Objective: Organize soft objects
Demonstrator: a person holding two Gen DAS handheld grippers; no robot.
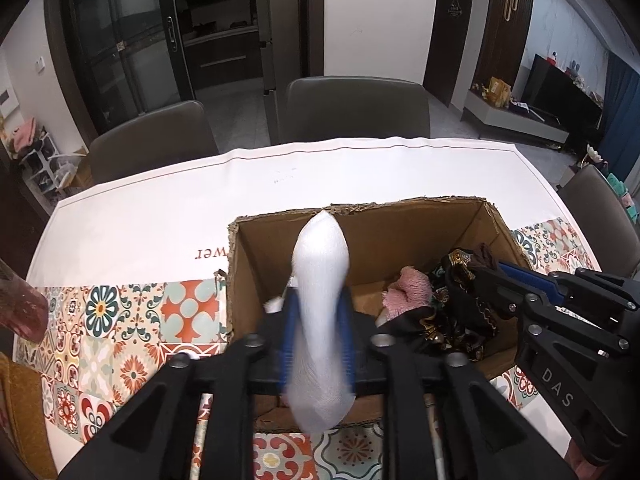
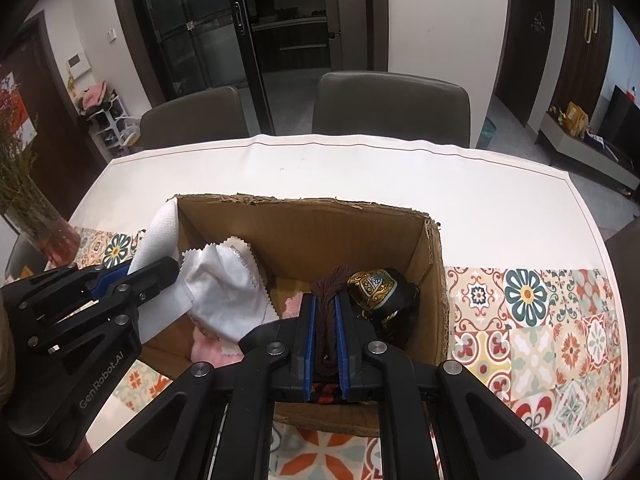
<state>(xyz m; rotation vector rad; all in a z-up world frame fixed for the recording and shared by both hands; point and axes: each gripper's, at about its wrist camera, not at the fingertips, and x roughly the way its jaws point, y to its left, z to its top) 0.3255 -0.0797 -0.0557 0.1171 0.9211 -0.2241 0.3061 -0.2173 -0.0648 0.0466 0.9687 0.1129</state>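
Nearest in the left wrist view, the left tongs (image 1: 318, 320) are standing partly open around a blurred white cloth (image 1: 320, 312) over the cardboard box (image 1: 400, 216) on the desk (image 1: 160, 216), though whether the blue pads are pressing it I cannot tell. The right wrist view is showing the right tongs (image 2: 328, 320) clamping a brown knitted piece (image 2: 330, 300), and only there a crumpled white fabric swatch (image 2: 224, 280) is lying in the box's left half. Farther in, a pink fluffy item (image 1: 408, 292) and a black patterned scarf (image 2: 376, 284) are resting inside.

Two grey dining chairs (image 2: 390, 106) face a white-clothed table (image 2: 360, 168) with patterned tile mats (image 2: 532, 312); a vase of dried flowers (image 2: 36, 208) stands at its edge.
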